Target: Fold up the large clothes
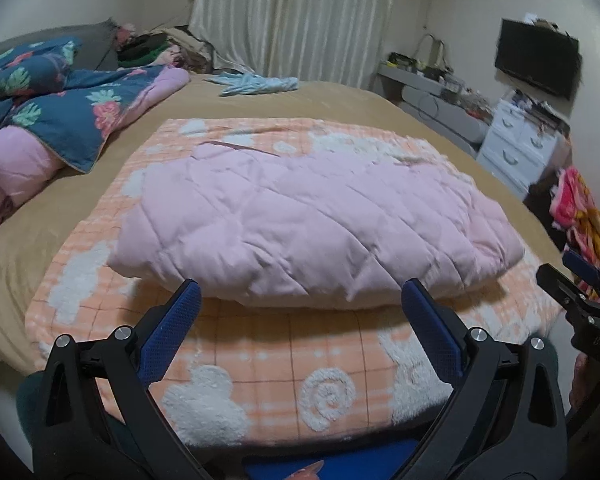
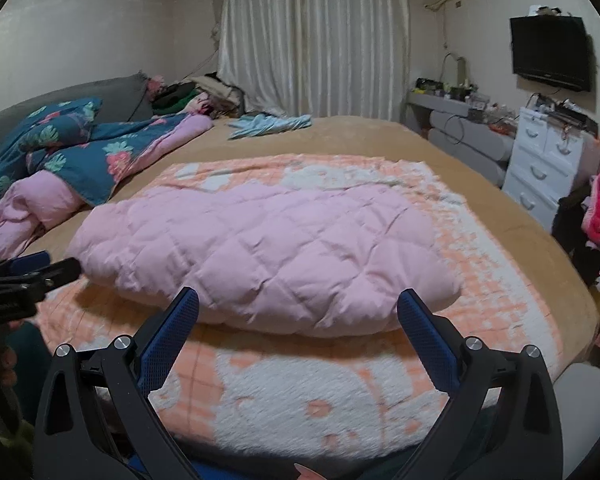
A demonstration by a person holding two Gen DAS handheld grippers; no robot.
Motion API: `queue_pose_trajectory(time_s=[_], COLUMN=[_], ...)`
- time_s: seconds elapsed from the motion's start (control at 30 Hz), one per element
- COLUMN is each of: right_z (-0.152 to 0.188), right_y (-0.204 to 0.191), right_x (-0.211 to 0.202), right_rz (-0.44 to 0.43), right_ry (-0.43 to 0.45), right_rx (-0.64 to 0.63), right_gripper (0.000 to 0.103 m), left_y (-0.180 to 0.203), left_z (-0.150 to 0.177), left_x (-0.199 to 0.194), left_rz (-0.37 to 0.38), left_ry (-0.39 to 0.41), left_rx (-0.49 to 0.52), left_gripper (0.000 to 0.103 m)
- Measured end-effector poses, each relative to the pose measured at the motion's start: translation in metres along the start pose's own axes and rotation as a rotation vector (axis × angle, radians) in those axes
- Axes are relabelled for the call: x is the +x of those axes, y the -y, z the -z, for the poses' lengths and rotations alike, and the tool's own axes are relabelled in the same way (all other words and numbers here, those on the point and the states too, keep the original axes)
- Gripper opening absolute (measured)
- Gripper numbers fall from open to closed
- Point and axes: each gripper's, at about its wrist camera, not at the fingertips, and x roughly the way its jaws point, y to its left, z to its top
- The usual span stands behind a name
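**Pink quilted garment lies folded on the bed, both grippers held off it**

A puffy pink quilted garment (image 1: pixel 312 224) lies in a folded bundle in the middle of an orange-and-white blanket (image 1: pixel 268 364) spread over the tan bed (image 1: pixel 340 104). The left gripper (image 1: pixel 300 300) hovers at the near edge of the bundle, its blue-padded fingers (image 1: pixel 176 328) spread wide apart with nothing between them. The right gripper (image 2: pixel 298 308) hangs the same way just beside it, fingers (image 2: pixel 428 340) wide apart and empty, near the garment's front edge. Off to the left sits a rumpled blue floral quilt (image 2: pixel 80 148) with a pink lining. A light blue cloth (image 2: pixel 268 124) lies at the far end of the bed, before the white curtain (image 2: pixel 316 36). A white drawer chest (image 2: pixel 544 160) stands on the right under a wall television (image 2: pixel 550 52).
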Motion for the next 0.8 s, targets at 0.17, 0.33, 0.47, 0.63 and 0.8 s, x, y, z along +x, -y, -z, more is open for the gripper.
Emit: queue_pose_trajectory(time_s=[0.17, 0.33, 0.47, 0.63, 0.8], right_z=[0.011, 0.013, 0.012, 0.012, 0.012], right_y=[-0.009, -0.021, -0.022, -0.019, -0.016], right_x=[0.005, 0.007, 0.006, 0.006, 0.006], right_rz=[-0.024, -0.06, -0.073, -0.07, -0.067], right_ry=[-0.023, -0.033, -0.031, -0.036, -0.038], right_rx=[0.015, -0.006, -0.009, 0.003, 0.009], right_gripper=[0.099, 0.099, 0.099, 0.099, 0.099], left_y=[0.008, 0.012, 0.012, 0.013, 0.012], left_z=[0.006, 0.009, 0.01, 0.01, 0.009], left_x=[0.005, 0.006, 0.006, 0.006, 0.006], left_rz=[0.013, 0.01, 0.008, 0.006, 0.007], left_ry=[-0.015, -0.02, -0.019, -0.018, -0.02], left_rx=[0.02, 0.032, 0.027, 0.028, 0.027], left_gripper=[0.094, 0.094, 0.094, 0.094, 0.094])
